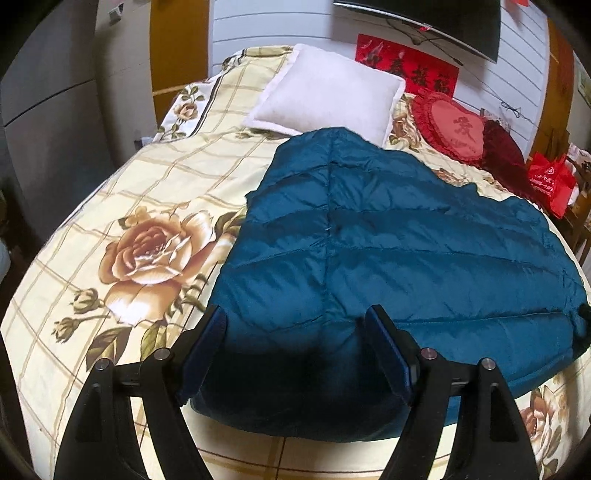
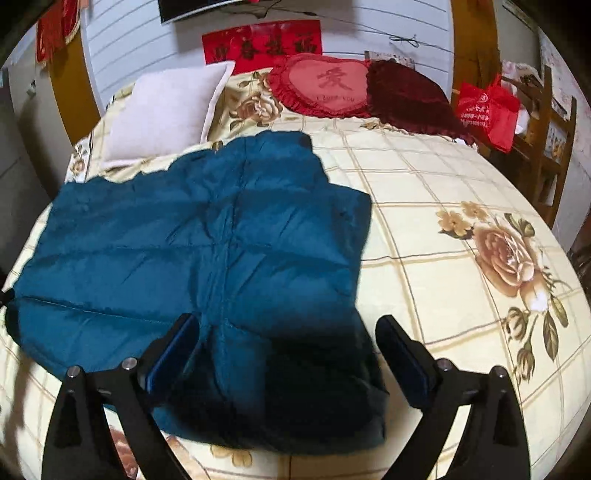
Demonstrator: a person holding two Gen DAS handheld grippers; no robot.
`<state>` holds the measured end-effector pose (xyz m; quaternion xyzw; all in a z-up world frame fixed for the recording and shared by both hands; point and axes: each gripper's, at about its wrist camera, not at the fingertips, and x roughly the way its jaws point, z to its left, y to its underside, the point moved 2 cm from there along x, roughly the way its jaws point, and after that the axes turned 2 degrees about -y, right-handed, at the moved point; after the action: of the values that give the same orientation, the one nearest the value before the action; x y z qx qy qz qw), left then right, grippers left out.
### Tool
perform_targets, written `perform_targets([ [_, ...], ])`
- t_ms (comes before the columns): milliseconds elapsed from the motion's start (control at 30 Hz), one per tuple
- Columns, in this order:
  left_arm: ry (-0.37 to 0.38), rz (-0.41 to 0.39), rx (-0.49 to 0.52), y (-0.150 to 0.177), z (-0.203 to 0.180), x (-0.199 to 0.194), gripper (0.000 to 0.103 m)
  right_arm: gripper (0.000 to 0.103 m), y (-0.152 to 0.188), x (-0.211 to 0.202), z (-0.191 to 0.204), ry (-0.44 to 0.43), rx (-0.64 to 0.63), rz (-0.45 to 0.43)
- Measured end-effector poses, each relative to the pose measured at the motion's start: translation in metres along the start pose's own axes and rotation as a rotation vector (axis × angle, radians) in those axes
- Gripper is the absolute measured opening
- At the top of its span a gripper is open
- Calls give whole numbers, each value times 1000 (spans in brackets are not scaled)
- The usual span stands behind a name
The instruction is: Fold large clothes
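The teal down jacket point(image 1: 369, 229) lies flat on the bed point(image 1: 166, 177), both left tongs point(image 1: 297, 319) and right tongs point(image 2: 288, 325) gaping empty above its near hem; puffy, light, slippery, it probably wants pinching at quilted seams.

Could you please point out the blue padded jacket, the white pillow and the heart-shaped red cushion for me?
blue padded jacket point(image 1: 406, 236), left wrist view, on its quilted middle.
white pillow point(image 1: 325, 92), left wrist view, on its centre.
heart-shaped red cushion point(image 2: 325, 86), right wrist view, on its embroidered face.

The jacket point(image 2: 207, 236) near edge blurs in shadow; television point(image 1: 424, 22) cropped.
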<state>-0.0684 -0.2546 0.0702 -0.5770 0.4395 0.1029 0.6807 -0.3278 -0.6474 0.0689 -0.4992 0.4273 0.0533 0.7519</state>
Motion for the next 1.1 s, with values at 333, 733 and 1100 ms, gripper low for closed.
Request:
perform_targets([
  [333,11,31,-25,-6,10,12,97,101,-2,10,-21,-2,52,14],
  [733,276,196,-331,-9,52,65,96,103,-19,65,-18,-199,50,158],
  [1100,282,193,-342,-9,40,83,103,103,-20,87,-8,-278,121,214],
])
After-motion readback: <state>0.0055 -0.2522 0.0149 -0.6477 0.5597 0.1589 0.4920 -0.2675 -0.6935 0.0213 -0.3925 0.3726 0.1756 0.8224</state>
